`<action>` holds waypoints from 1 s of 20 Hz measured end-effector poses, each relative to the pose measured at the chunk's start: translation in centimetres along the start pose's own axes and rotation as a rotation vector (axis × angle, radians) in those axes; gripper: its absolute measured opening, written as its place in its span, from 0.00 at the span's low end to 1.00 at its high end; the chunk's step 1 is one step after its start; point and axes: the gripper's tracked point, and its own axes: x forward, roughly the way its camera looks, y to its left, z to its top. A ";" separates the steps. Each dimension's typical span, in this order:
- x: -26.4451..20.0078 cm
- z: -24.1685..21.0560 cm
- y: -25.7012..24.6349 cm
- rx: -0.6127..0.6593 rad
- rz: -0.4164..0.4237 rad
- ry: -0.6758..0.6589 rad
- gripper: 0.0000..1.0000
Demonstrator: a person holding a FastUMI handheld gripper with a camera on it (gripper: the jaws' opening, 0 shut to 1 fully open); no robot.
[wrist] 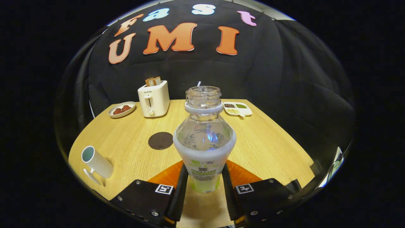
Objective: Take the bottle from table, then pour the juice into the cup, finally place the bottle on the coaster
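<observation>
Table [272, 148]: I see a round, light wooden top.
Toaster [153, 98]: I see it cream-coloured at the far left, two toast slices [153, 81] standing in its slots.
Small plate [121, 110]: just left of the toaster, I make out brown pieces on it.
Divided dish [237, 108]: far right, I count three compartments of dark, green and pale bits.

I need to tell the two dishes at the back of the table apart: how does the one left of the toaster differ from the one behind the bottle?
The dish left of the toaster is one open oval holding brown pieces. The divided dish behind the bottle has compartments with different small fillings, dark, green and pale. Both are pale, shallow and rest on the wooden table. The gripper has the bottle between its fingers.
</observation>
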 end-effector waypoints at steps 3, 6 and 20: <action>-1.0 1.5 1.7 -0.083 -0.001 -0.010 0.57; -1.9 2.9 3.3 -0.209 -0.023 -0.024 0.57; -3.2 6.0 13.0 -0.746 -0.026 -0.154 0.56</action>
